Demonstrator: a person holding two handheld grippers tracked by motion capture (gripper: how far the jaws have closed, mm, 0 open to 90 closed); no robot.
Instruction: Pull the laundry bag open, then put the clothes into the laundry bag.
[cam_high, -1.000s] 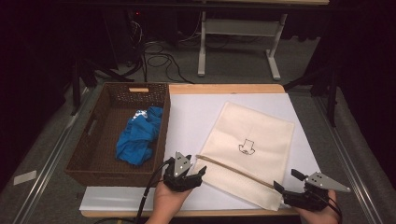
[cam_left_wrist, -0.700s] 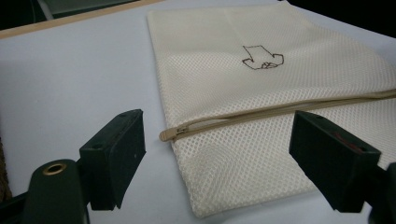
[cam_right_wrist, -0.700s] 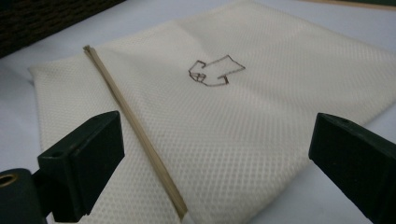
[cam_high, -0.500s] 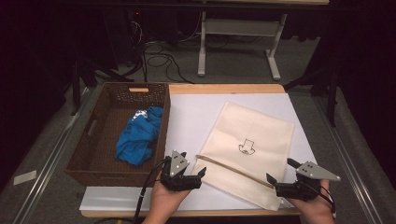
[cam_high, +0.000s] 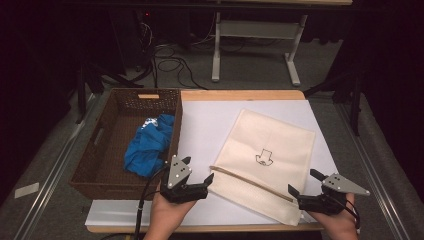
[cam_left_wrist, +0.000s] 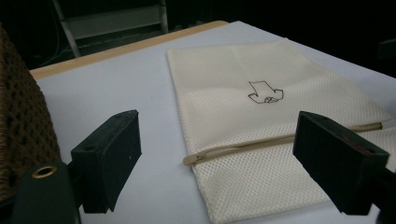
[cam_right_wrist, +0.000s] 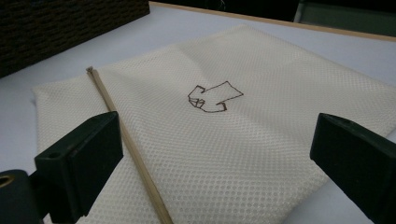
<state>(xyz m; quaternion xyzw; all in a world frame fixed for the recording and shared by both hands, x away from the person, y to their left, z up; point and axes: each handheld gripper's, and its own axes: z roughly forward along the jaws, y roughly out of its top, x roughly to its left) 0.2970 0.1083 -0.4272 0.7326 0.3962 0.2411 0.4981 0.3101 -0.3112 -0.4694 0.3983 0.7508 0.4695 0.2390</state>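
Both tongs have just been opening, and nothing sits between them! The left tongs (cam_high: 200, 176) hang spread just off the near left corner of the cream mesh laundry bag (cam_high: 272, 162); the right tongs (cam_high: 303, 183) gape at its near right corner. The bag lies flat on the white table (cam_high: 210, 125), zipper (cam_high: 250, 181) toward the person, beside the wicker basket (cam_high: 102, 145) holding a blue cloth (cam_high: 147, 145). Looks like a fresh grab is coming.

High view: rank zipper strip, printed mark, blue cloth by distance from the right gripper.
From the right gripper:
1. Zipper strip, on the mesh bag's near edge, just to its left.
2. Printed mark, mid-bag, farther up.
3. Blue cloth, in the basket, far left.
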